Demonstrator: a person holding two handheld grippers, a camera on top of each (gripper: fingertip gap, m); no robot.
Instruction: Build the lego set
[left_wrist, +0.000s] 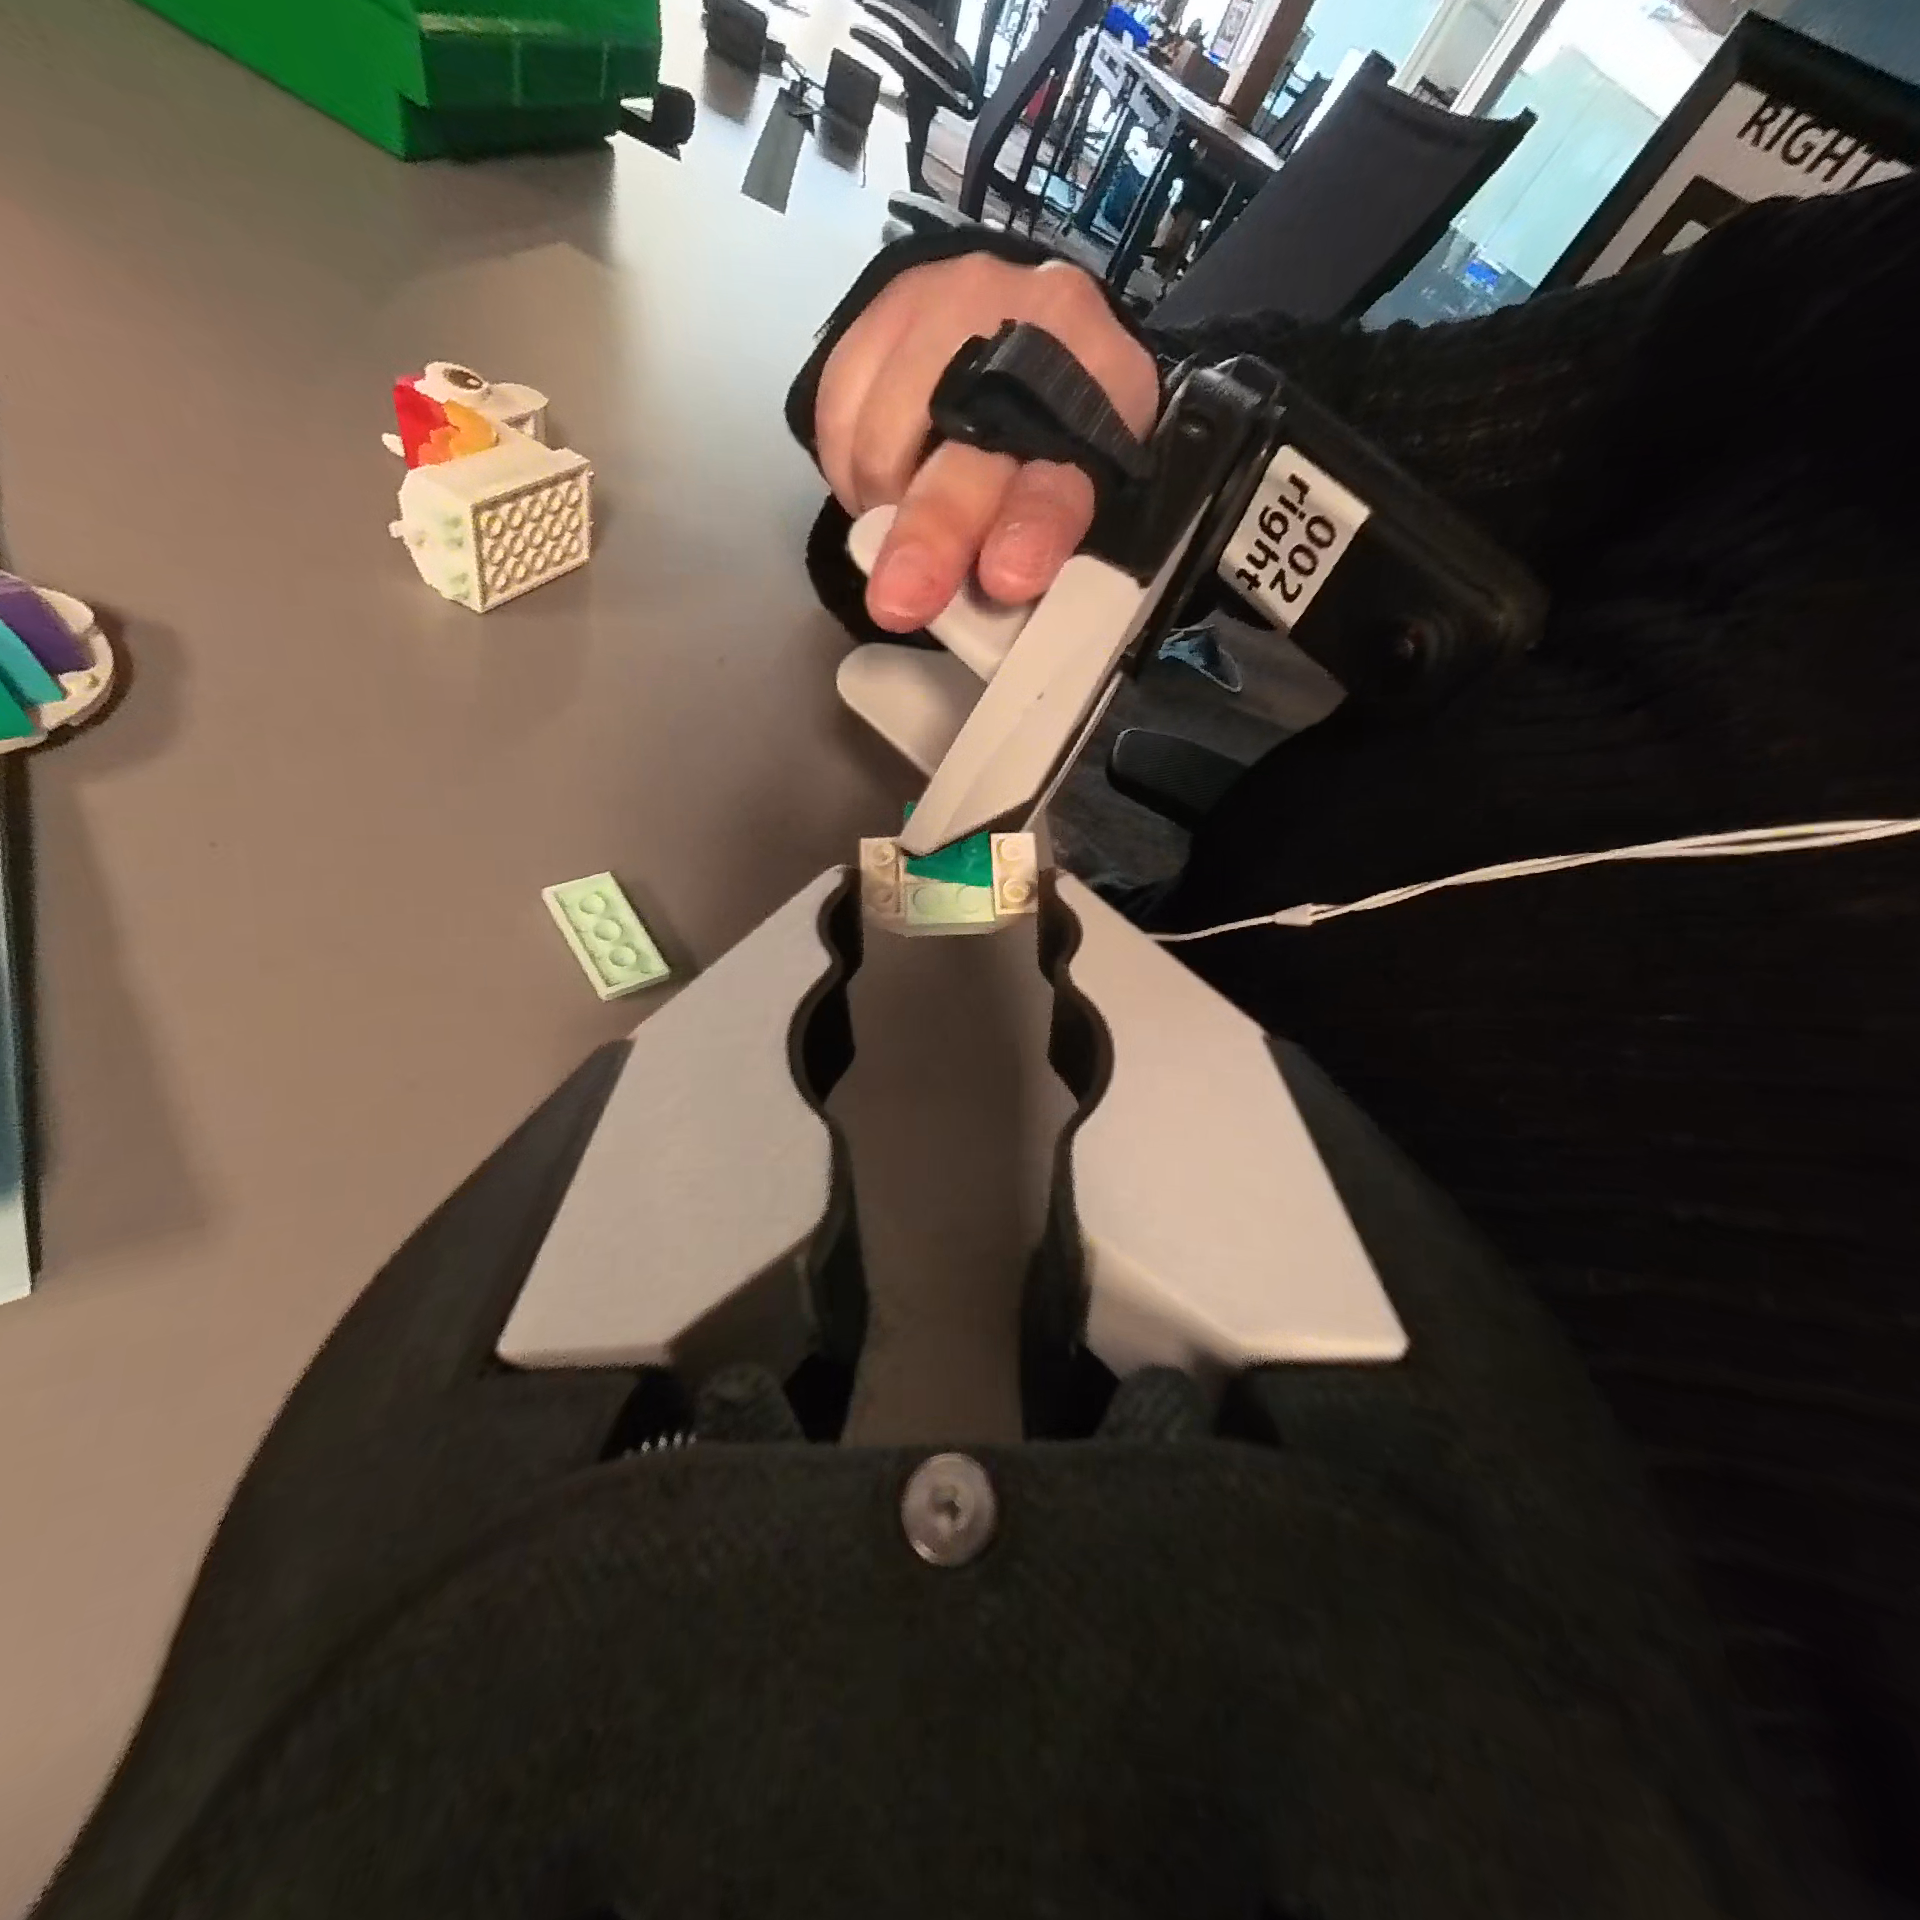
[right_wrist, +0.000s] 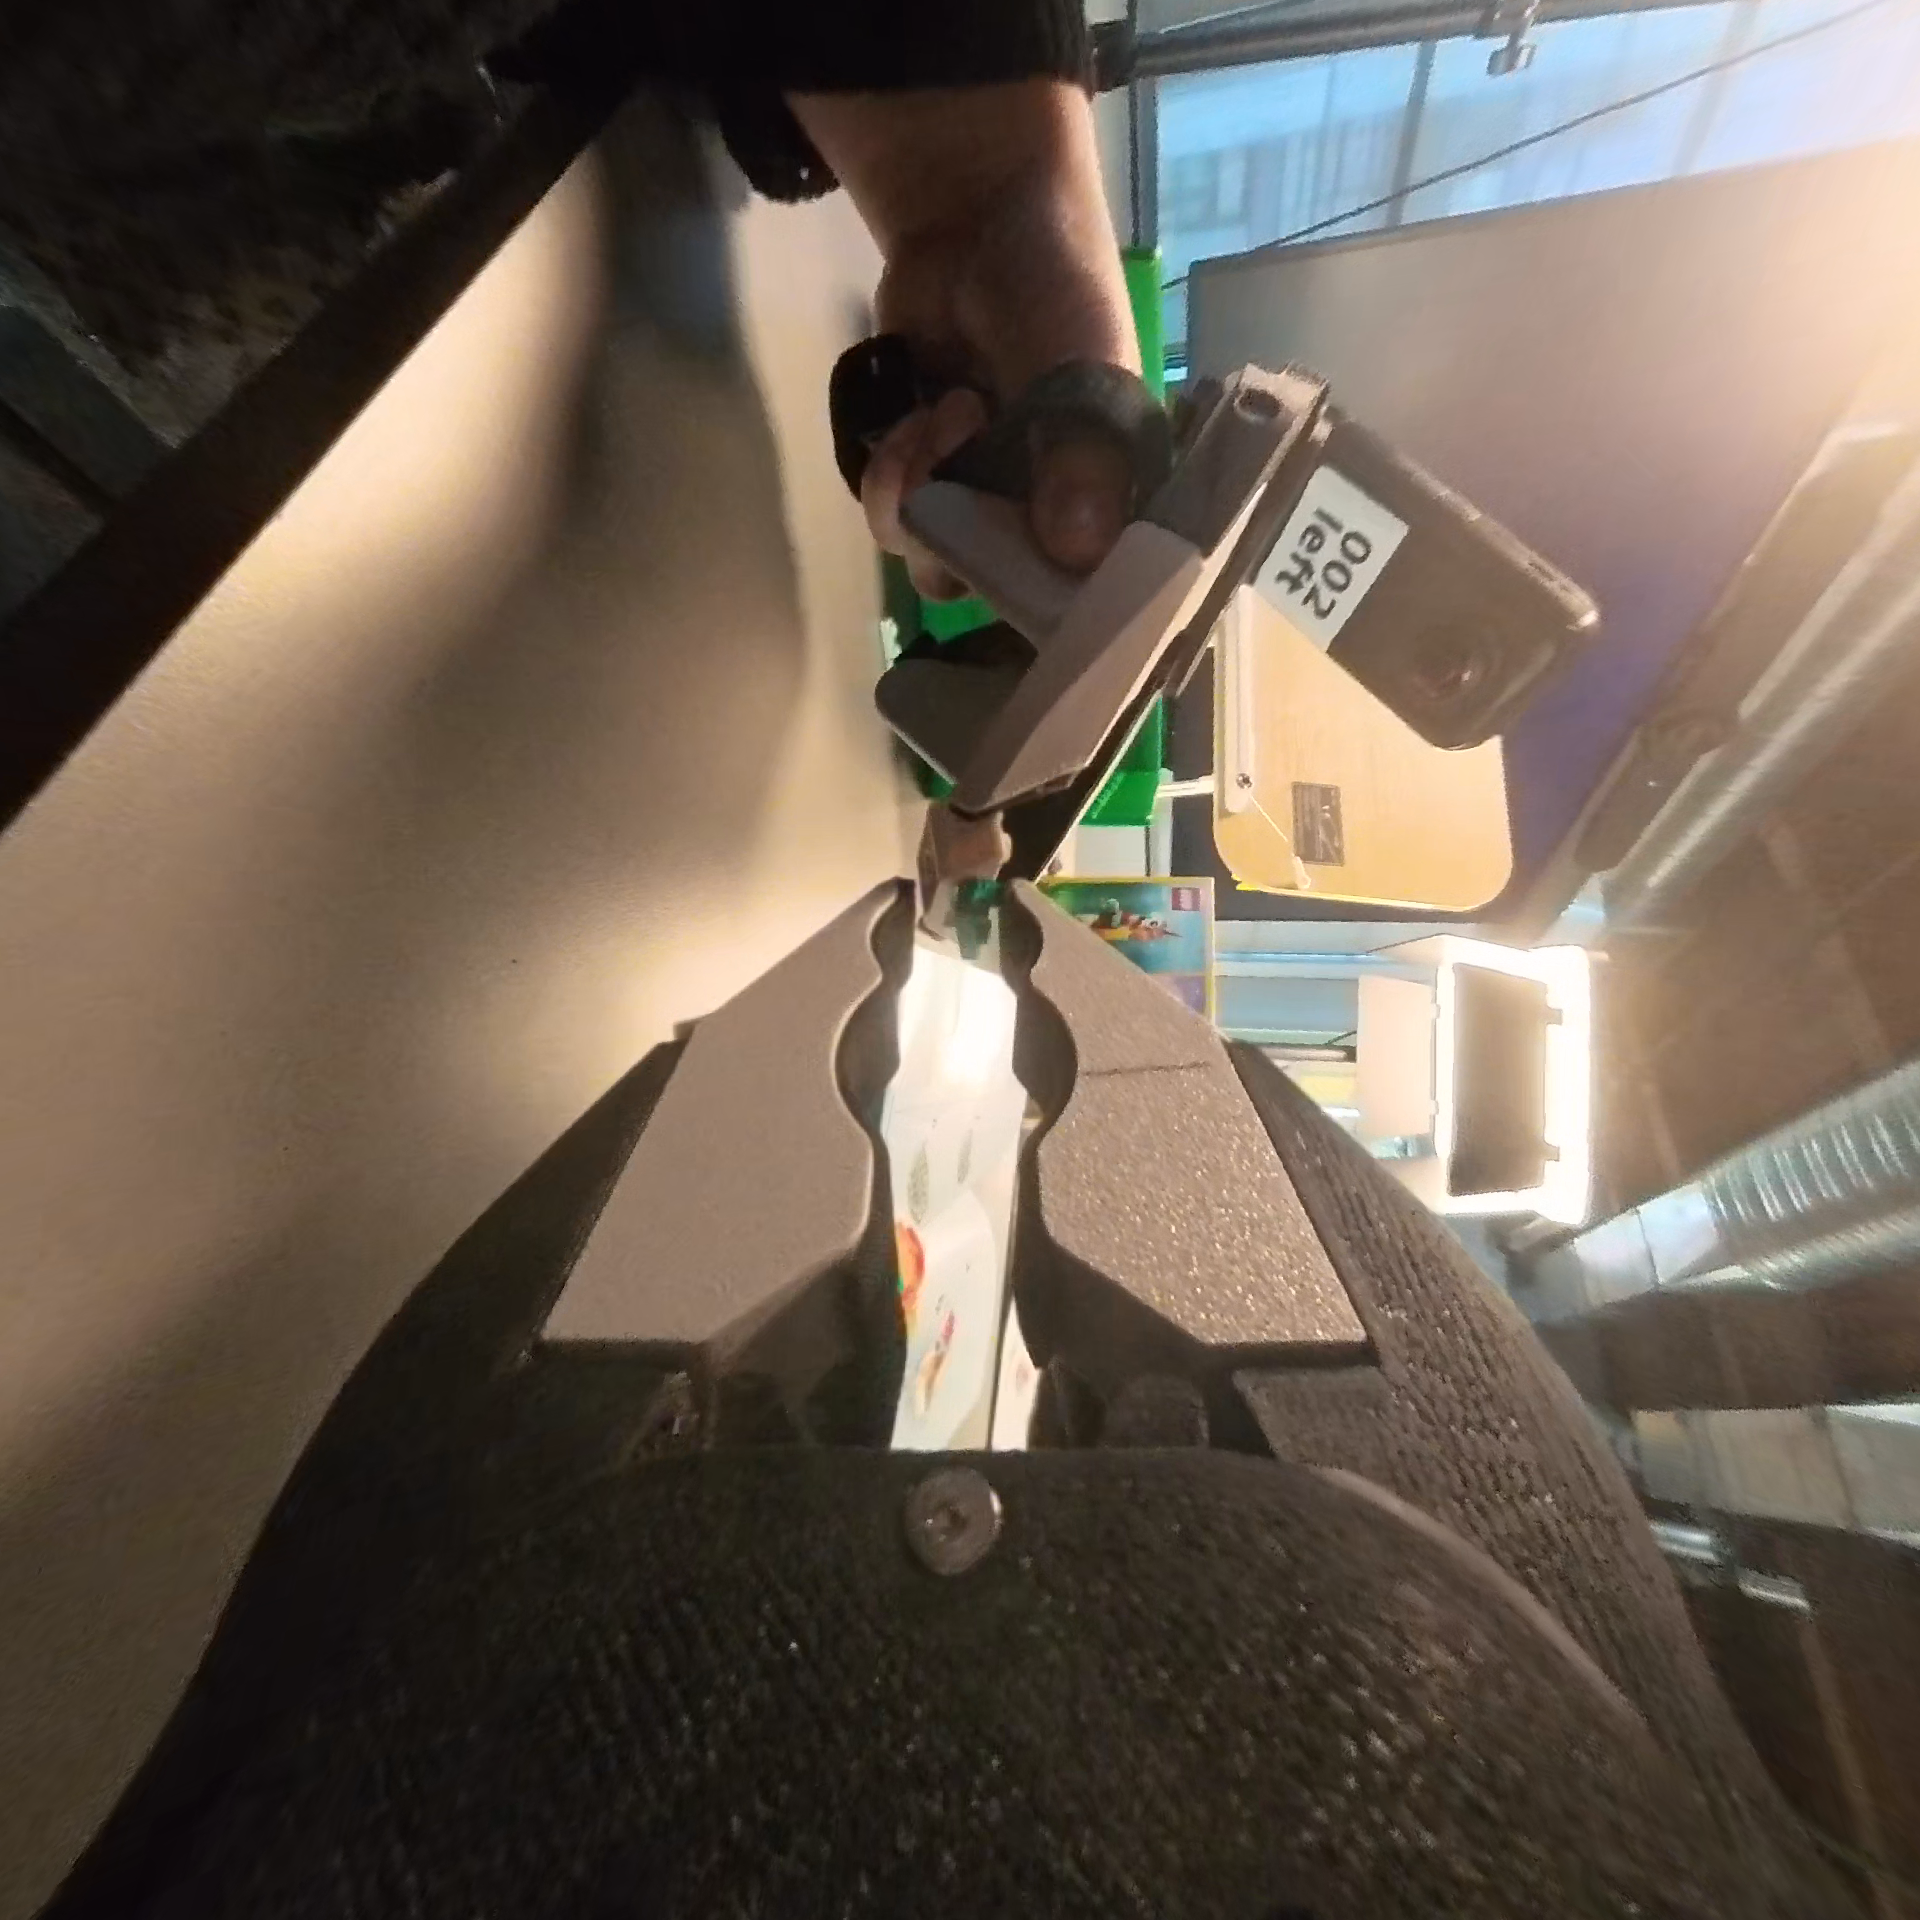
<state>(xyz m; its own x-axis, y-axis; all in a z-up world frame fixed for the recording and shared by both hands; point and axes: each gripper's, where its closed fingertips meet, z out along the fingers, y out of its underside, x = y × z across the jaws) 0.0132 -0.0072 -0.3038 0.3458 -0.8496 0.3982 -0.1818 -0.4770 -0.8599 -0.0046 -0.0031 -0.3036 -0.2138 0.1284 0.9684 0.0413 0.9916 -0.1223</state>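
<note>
My left gripper is shut on a small white and pale green Lego assembly, held above the grey table. My right gripper comes down from above in the left wrist view. It is shut on a dark green plate whose edge rests on top of the assembly. In the right wrist view the dark green plate sits between my fingertips, with the left gripper's fingers meeting it from above.
A loose pale green plate lies on the table left of my left gripper. A white model with red and orange parts stands farther back. A partly built colourful piece is at the left edge. Green boxes stand at the back. My two grippers' fingertips are within a few centimetres of each other. The partly built colourful piece is about equally far from each gripper, around 20 centimeters.
</note>
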